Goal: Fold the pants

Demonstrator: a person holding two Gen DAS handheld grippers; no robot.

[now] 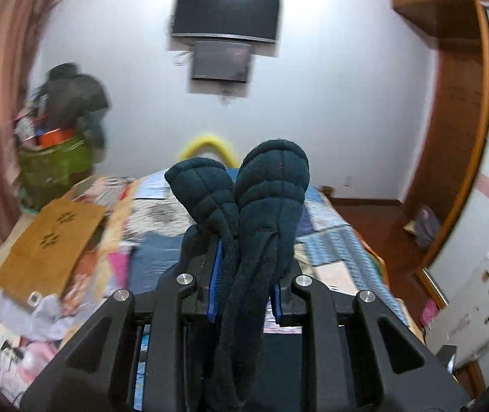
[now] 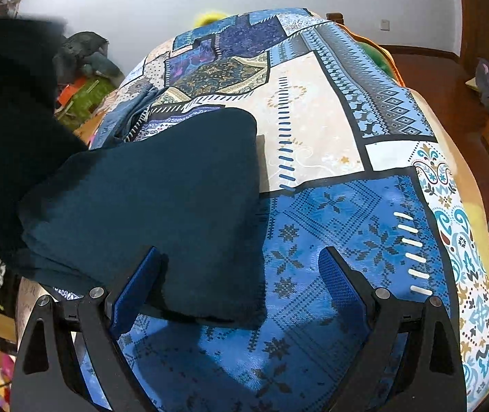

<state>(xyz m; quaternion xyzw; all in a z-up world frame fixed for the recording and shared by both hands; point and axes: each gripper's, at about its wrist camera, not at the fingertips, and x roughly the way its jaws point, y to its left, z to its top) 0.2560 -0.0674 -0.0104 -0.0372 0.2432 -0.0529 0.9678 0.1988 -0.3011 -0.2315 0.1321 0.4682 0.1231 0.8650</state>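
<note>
We hold the dark teal fleece pants [image 2: 162,189] lifted by their bunched cuff end, clamped in the left gripper [image 1: 244,274], to carry it over the half lying on the patchwork bedspread [image 2: 330,137], while the right gripper [image 2: 241,274] hovers beside them, fingers apart.

The left gripper [image 1: 244,274] is held raised and tilted a little downward, its black frame and blue pads [image 1: 214,281] filling the lower part of the left wrist view. Its jaws are drawn close together and clamped on a thick bunch of the dark pants [image 1: 265,199]. The right gripper [image 2: 241,288] is pointed steeply downward, its jaws spread wide apart, with one blue pad [image 2: 138,288] seen over the cloth and nothing pinched between them.
</note>
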